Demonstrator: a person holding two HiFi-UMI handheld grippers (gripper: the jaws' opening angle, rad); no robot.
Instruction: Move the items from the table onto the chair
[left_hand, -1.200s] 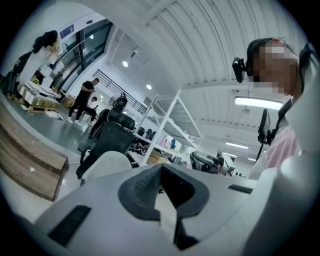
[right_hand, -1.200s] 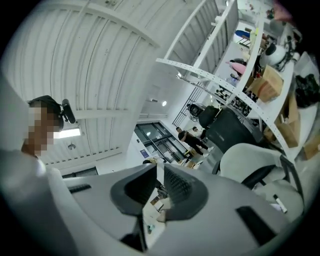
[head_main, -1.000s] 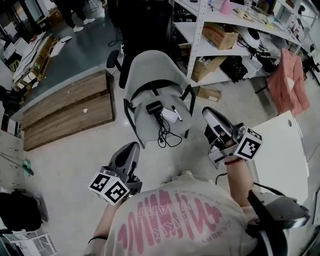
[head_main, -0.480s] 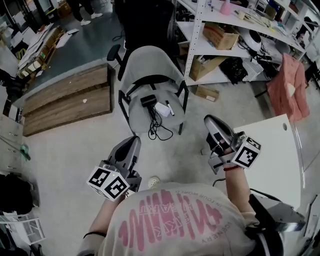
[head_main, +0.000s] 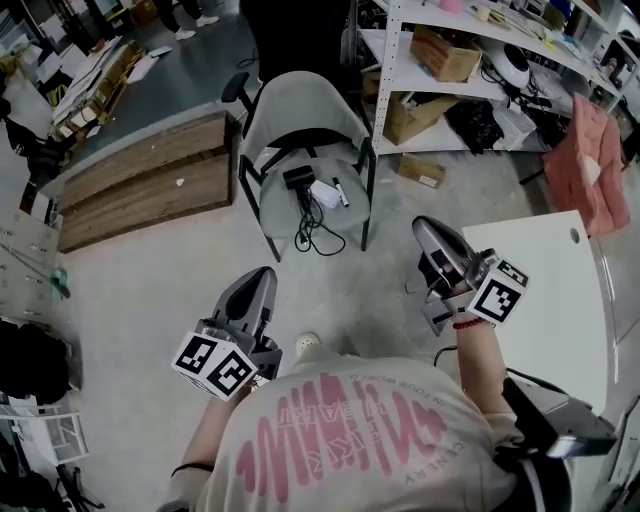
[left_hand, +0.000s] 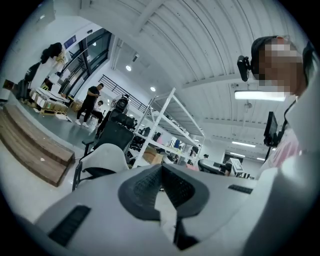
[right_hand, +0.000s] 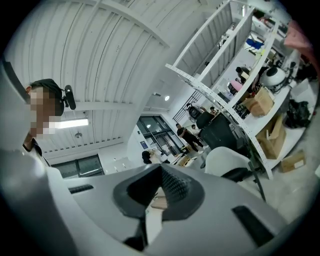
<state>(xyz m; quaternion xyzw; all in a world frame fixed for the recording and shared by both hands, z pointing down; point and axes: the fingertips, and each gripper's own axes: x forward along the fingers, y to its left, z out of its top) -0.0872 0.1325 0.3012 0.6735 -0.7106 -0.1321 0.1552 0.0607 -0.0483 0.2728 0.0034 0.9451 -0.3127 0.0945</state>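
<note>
While a person in a white T-shirt with pink print (head_main: 345, 440) stands at the bottom of the head view, both hand-held grippers point up the frame toward a grey chair (head_main: 300, 125) with a black frame at upper centre. On the chair seat lie a black power adapter (head_main: 298, 178), a small white box (head_main: 322, 194) just beside it and a marker pen (head_main: 341, 192) to the right of the box. A black cable (head_main: 312, 232) runs from the adapter and hangs over the seat's front edge to the floor.

At lower left, the left gripper (head_main: 262, 276) has its jaws pressed together and nothing between them; its own view shows the dark ribbed pads (left_hand: 145, 185) meeting at the tip. At centre right, the right gripper (head_main: 426, 224) is closing the last bit, its pads (right_hand: 175, 187) meeting on nothing. Both grippers are well apart from the chair.

A white table (head_main: 545, 290) fills the right edge, near the right gripper. A low wooden platform (head_main: 140, 180) lies at upper left, and a white shelving rack (head_main: 470, 75) with cardboard boxes (head_main: 440, 55) stands at upper right. A pink cloth (head_main: 590, 160) hangs at the far right.
</note>
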